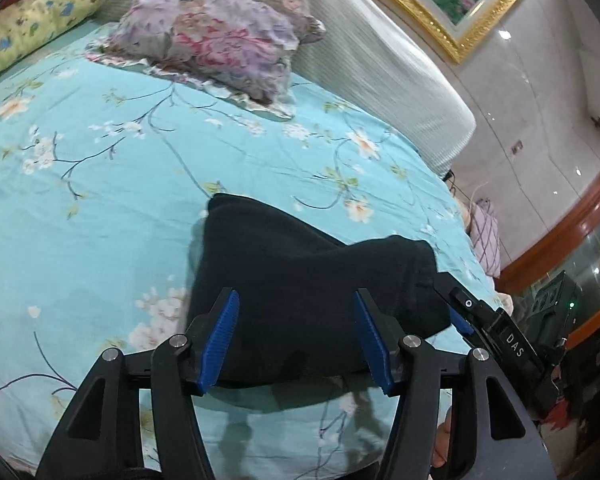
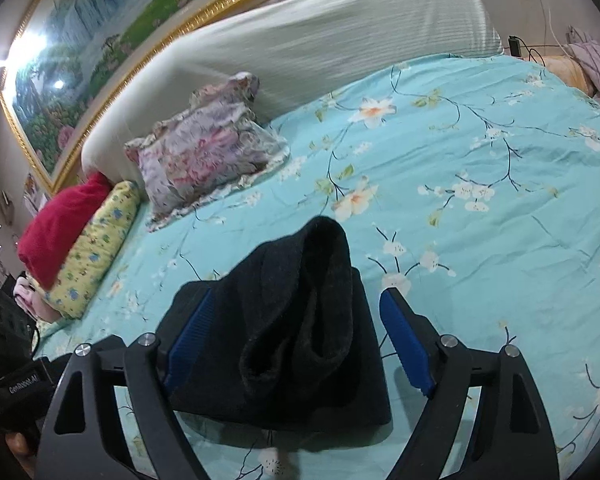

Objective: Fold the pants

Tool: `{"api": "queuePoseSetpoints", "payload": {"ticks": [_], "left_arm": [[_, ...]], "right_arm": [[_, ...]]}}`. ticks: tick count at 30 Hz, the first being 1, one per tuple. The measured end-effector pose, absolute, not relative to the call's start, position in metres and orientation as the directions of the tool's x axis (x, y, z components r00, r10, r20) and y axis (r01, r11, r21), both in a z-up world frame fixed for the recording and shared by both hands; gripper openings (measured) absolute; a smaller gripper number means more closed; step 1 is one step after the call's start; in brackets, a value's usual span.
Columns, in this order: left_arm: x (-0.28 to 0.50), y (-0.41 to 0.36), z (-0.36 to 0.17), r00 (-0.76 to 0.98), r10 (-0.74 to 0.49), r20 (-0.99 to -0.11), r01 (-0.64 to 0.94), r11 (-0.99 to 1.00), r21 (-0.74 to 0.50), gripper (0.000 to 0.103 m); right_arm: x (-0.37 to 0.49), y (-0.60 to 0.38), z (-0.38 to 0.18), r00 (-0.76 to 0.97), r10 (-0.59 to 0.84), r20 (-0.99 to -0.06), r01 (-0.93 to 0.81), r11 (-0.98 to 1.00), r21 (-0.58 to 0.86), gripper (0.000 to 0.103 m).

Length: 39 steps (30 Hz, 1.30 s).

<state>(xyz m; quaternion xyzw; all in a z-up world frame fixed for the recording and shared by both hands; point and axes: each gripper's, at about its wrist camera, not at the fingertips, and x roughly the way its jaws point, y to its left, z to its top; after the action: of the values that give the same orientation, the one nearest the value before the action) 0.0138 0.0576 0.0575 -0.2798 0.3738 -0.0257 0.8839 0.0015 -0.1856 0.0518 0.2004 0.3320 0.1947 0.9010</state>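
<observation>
Now the black pants (image 1: 300,280) lie folded in a bundle on the floral sheet (image 1: 100,160), at six o'clock from the pillow (image 1: 216,36). Left gripper (image 1: 296,340) and right gripper (image 2: 296,336) both gape wide, straddling it, pads clear.

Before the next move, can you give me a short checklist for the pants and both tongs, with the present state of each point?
1. Pants folded into a compact bundle on the bed: ok.
2. Left tongs open, pads off the cloth: ok.
3. Right tongs open, not gripping: ok.
4. Top fold flat: not ok, one end stands up and gapes.
5. Pillow apart from the pants: ok.
6. Edges underneath aligned: cannot tell.
</observation>
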Motion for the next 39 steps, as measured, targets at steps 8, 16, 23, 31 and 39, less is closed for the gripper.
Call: {"api": "queuePoseSetpoints", "payload": {"ticks": [8,16,23,31,39], "left_arm": [[0.02,0.065,0.043,0.692,-0.253,-0.676,-0.192,0.839,-0.51,0.061],[0.026,0.069,0.028,0.669,-0.259,-0.697,-0.209,0.834,-0.511,0.064],[0.035,0.074,0.013,0.65,-0.254,-0.717,-0.228,0.834,-0.503,0.064],[0.046,0.076,0.005,0.646,-0.243,-0.724,-0.233,0.84,-0.489,0.066],[0.057,0.079,-0.012,0.629,-0.258,-0.734,-0.235,0.836,-0.495,0.068]], "right_arm": [[0.007,-0.182,0.037,0.69,0.432,-0.581,-0.161,0.874,0.458,0.084],[0.006,-0.195,0.022,0.681,0.409,-0.607,-0.115,0.879,0.463,0.084],[0.003,-0.197,0.014,0.671,0.415,-0.615,-0.133,0.883,0.451,0.082],[0.005,-0.205,0.001,0.647,0.465,-0.604,-0.142,0.852,0.504,0.081],[0.006,-0.207,-0.004,0.633,0.502,-0.589,-0.17,0.832,0.527,0.08]]}}
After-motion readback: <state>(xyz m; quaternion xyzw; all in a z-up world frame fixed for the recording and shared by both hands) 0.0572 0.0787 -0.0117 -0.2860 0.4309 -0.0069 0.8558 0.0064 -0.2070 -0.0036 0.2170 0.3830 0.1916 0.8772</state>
